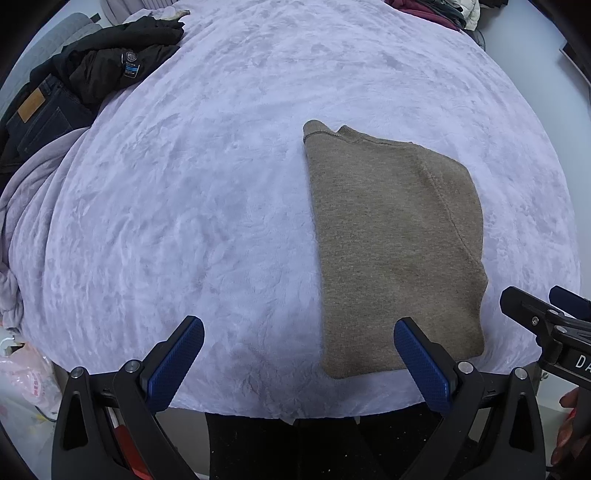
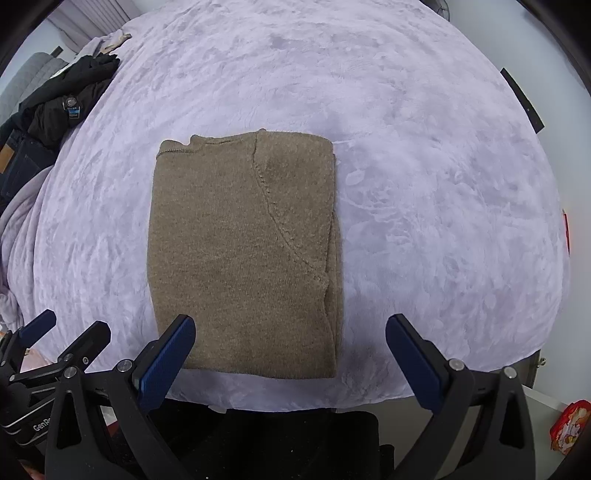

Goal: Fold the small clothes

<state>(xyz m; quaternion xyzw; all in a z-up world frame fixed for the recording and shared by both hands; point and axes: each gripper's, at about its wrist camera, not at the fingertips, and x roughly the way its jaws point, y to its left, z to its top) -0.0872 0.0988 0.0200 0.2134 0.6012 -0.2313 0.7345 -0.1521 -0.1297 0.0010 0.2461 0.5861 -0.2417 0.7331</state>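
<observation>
A brown knit sweater [image 1: 391,236] lies folded into a neat rectangle on the lavender fleece blanket [image 1: 207,192]; it also shows in the right wrist view [image 2: 243,251]. My left gripper [image 1: 299,332] is open and empty, held above the blanket's near edge, with its right finger over the sweater's near corner. My right gripper [image 2: 290,328] is open and empty, held over the sweater's near edge, its left finger above the fabric. Each gripper shows at the edge of the other's view.
A pile of black clothes and jeans [image 1: 85,77] lies at the far left of the bed; it also shows in the right wrist view [image 2: 55,107]. More clothes [image 1: 436,11] sit at the far right. The blanket [image 2: 443,206] ends just below the grippers.
</observation>
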